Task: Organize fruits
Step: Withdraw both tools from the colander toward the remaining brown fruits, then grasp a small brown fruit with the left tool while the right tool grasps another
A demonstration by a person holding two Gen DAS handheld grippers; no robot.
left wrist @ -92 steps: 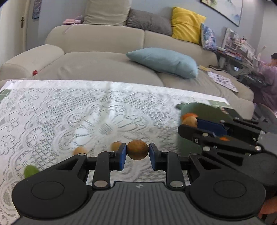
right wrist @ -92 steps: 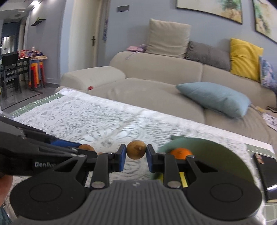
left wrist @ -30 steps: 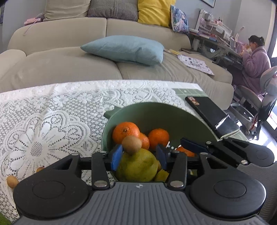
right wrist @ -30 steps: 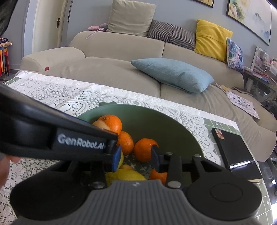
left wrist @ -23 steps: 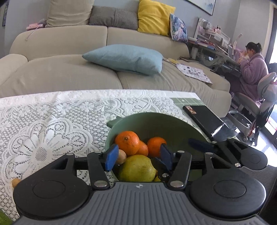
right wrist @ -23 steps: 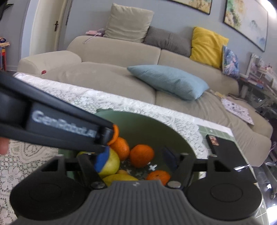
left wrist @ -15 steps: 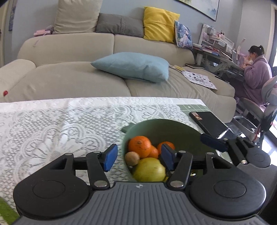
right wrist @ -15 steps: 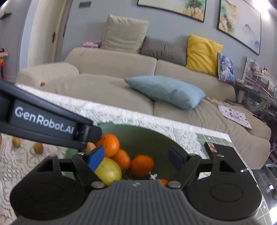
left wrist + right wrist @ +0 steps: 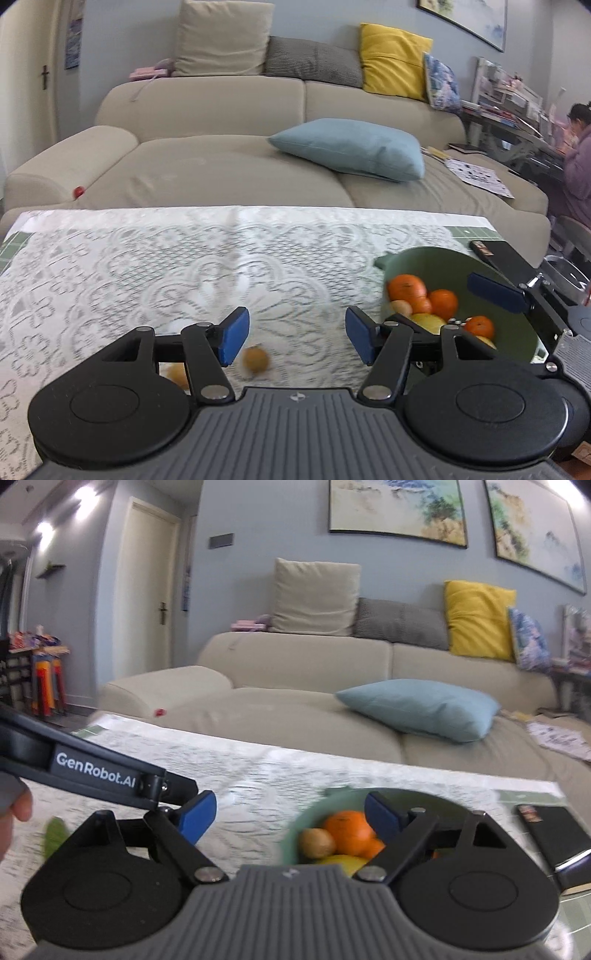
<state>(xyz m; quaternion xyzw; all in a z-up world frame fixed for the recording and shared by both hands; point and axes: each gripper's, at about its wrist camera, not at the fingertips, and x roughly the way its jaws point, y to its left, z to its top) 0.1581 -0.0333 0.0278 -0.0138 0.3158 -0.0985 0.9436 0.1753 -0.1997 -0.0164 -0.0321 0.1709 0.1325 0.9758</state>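
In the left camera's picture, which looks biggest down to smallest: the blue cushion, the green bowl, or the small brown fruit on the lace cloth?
1. blue cushion
2. green bowl, partly hidden, so close to the cushion
3. small brown fruit, though it lies nearest

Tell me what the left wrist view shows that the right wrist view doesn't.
Only left wrist: two small brown fruits on the lace cloth, one beside the left gripper, another behind its finger; a seated person. Only right wrist: a green fruit at the left edge, a door, paintings. Both: bowl of oranges, sofa, black book, both grippers empty, the right gripper opening.
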